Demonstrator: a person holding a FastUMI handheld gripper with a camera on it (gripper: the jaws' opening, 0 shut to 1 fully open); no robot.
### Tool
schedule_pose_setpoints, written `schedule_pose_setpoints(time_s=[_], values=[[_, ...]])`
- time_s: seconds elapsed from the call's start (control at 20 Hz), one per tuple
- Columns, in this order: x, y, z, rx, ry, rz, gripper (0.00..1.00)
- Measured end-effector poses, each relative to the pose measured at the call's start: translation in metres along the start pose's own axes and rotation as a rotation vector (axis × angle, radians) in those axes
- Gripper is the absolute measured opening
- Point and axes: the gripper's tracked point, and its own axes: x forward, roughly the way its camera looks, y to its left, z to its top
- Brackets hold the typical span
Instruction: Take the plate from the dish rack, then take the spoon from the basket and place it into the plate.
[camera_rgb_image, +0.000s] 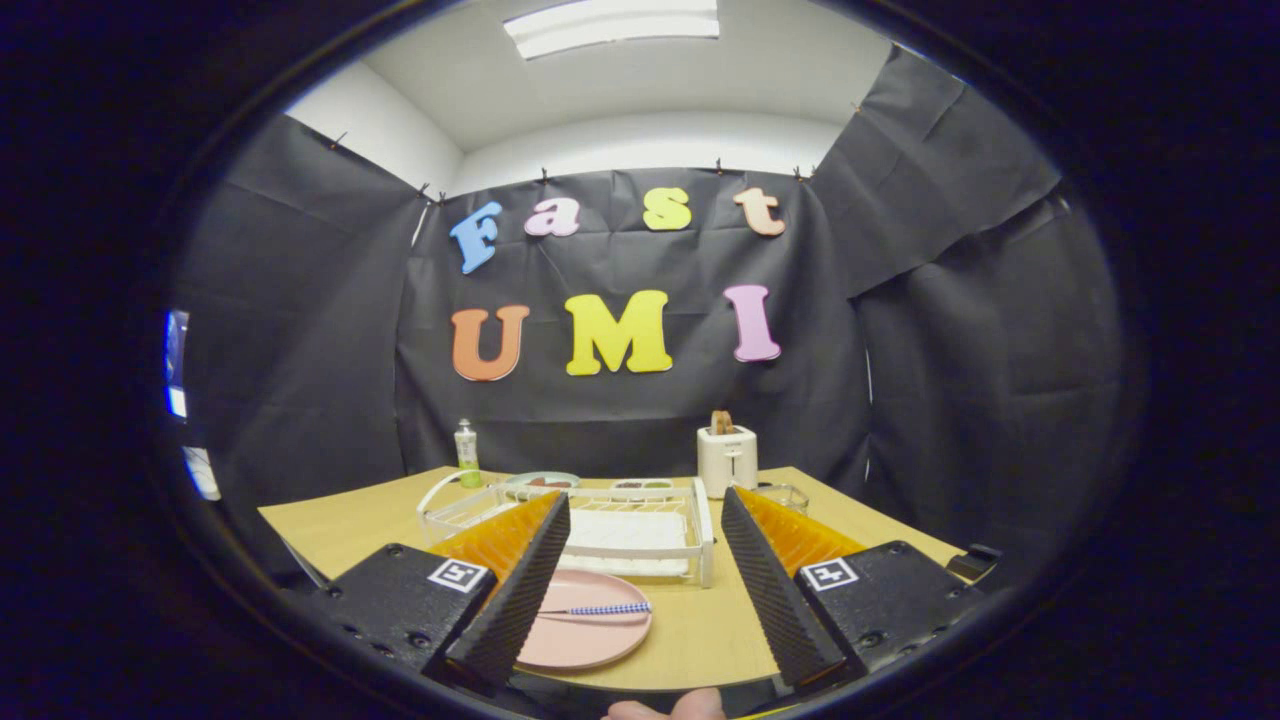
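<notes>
Pink plastic, by the look of it, is the material of the plate (590, 630), which is seen lying flat on the counter (700, 625) in the lower centre of the frame, outside the dish rack (640, 520). The spoon (598, 609) is seen resting across the plate, its patterned handle pointing right and its long axis running roughly crosswise to the gripper fingers. The gripper (640, 590) is noted as spread wide, with nothing held between the fingers. The plate is partly covered by the left finger; the spoon handle's end is placed in the gap between the fingers, nearer the left one. The white dish rack is located just beyond the plate, toward the frame's centre, with what appears to be a basket (450, 500) at its left end; its contents cannot be made out. A toaster (727, 458) is seen behind the rack at centre right, a bottle (467, 455) at centre left, and a glass bowl (785, 495) beside the right finger. A fingertip of the person (665, 708) is visible at the bottom edge. Judgement: both objects appear to be already placed, so the task is taken as essentially complete; only withdrawal of the gripper would be called for.
</notes>
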Motion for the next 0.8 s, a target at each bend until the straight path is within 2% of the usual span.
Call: schedule_pose_setpoints(time_s=[0.8], values=[[-0.0041, 0.0098, 0.0031, -0.012, 0.000, 0.008, 0.98]])
